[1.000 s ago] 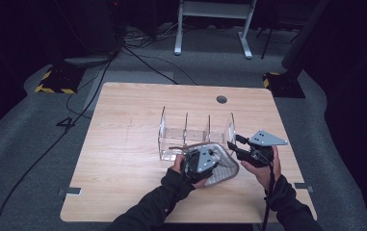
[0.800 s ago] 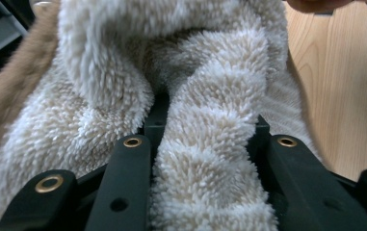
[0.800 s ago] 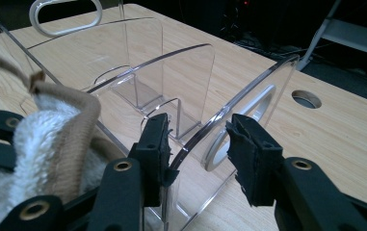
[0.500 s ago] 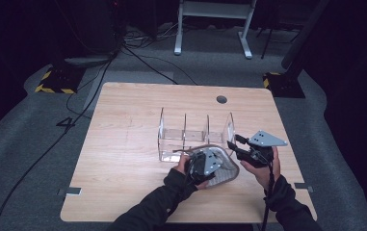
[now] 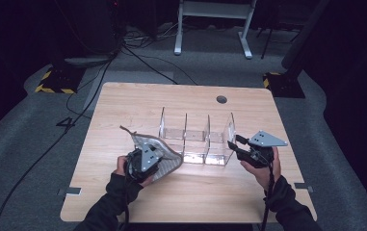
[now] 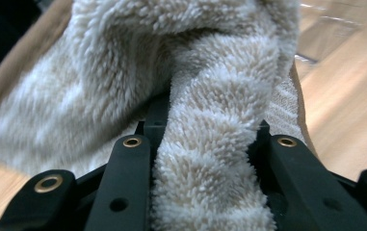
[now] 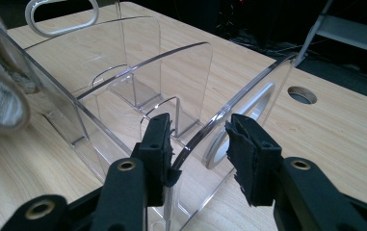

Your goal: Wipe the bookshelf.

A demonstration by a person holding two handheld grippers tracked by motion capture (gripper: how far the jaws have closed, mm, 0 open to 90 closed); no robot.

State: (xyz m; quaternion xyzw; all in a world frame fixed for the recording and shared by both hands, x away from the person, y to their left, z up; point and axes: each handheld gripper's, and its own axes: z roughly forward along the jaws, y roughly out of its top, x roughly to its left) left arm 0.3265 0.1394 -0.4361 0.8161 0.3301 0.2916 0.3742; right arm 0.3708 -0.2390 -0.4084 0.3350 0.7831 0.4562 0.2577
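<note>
Between the left gripper's point(image 6: 205, 144) narrowed jaws sits a pinched fold of fleece cloth point(image 6: 123, 72), bunched ahead of it. Farther off, the right gripper point(image 7: 198, 144) straddles the clear organizer's point(image 7: 137, 86) end wall, one pad touching. Dragging the cloth could topple the organizer.

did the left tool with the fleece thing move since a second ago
Yes. The left tool, gripping the beige fleece-lined slipper, slid left, away from the clear acrylic divided organizer it was against.
</note>
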